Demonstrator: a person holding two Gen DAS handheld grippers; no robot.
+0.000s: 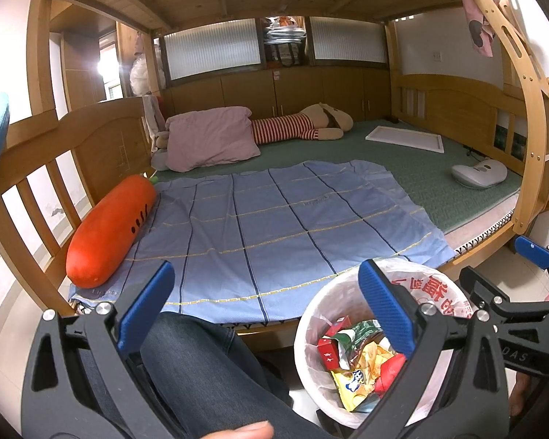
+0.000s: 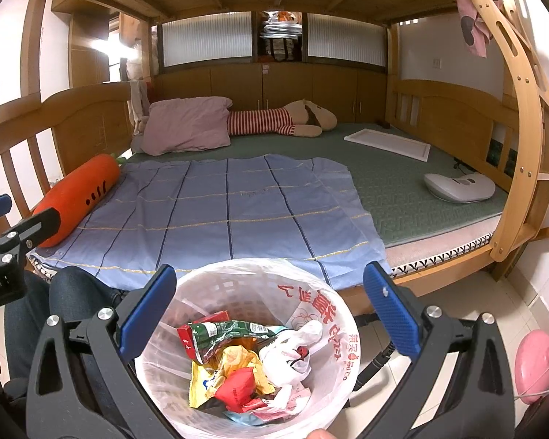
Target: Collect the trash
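**Trash bin sitting upright, mouth facing up**

Trash bin (image 2: 245, 347) is standing on the floor at 6 o'clock of the bed (image 2: 402, 183), long axis vertical, wrappers (image 2: 234, 362) lying inside. Right gripper (image 2: 271, 314) is hovering wide open over it, gripping nothing. Left gripper (image 1: 267, 311) is gaping too, empty, at 9 o'clock.

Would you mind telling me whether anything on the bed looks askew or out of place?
The blue checked sheet lies skewed and rumpled, covering only part of the green mattress. A flat white frame lies loose at an angle. No trash remains on the bed.
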